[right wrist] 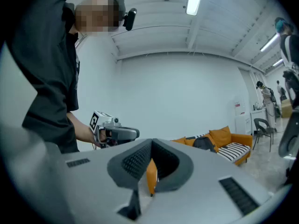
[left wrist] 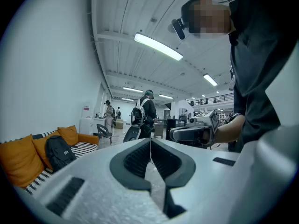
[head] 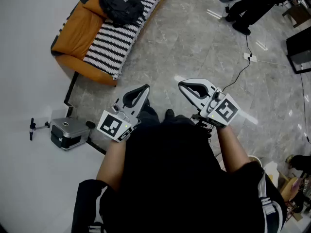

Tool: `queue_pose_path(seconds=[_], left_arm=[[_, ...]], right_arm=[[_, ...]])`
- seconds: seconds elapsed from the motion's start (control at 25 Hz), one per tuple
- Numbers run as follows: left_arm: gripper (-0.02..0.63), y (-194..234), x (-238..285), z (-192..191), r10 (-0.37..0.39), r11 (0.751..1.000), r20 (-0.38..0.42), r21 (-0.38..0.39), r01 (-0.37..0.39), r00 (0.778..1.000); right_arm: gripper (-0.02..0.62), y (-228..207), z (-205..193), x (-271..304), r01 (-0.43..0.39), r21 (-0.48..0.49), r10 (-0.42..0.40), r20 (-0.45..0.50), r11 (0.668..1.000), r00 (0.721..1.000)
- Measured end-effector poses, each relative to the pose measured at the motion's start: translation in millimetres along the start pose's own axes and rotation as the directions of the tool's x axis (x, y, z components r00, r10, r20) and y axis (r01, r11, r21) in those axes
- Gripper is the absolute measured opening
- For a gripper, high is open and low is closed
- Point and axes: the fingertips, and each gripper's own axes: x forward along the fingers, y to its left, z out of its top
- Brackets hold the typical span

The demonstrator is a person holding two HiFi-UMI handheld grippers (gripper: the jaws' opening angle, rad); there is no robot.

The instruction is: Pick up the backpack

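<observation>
Black fabric backpack (head: 121, 4) sits on the striped black-and-white seat of an orange sofa (head: 73, 30) against the white wall, far end of the grey stone floor (head: 194, 47), well apart from both grippers. Left gripper (head: 144, 88) is held level in front of the person, jaws closed together, nothing between them. Right gripper (head: 181, 85) is beside it, also level, jaws pressed together, empty. Small silver hard case (head: 70, 131) is on the floor near the wall, left of the left gripper.
</observation>
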Motion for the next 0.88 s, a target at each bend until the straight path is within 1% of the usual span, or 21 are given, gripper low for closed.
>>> queue_pose_path(seconds=[0.2,0.44,0.64,0.88], left_arm=[[0.021,0.9,2.5,-3.2,0.001,1.0,-0.001,-0.018,-0.001,1.0],[0.021,-9.2,5.0,-6.2,-0.001,1.0,-0.014,-0.02,0.001,1.0],[0.021,-12.8,9.9,-9.8,-0.031,0.999,-0.032,-0.021,0.03,0.999],[0.021,-20.0,29.6,-13.2,-0.102,0.995,-0.044,-0.027,0.101,0.994]], right_arm=[[0.026,-2.9,-1.5,-2.1,0.002,0.015,-0.002,0.005,1.0,1.0],[0.026,-3.9,0.1,-13.7,0.016,0.019,-0.017,0.026,1.0,1.0],[0.028,-7.8,10.1,-24.8,0.071,0.034,-0.074,0.086,0.997,0.994],[0.028,-15.2,3.9,-45.1,0.135,0.084,-0.144,0.105,0.987,0.984]])
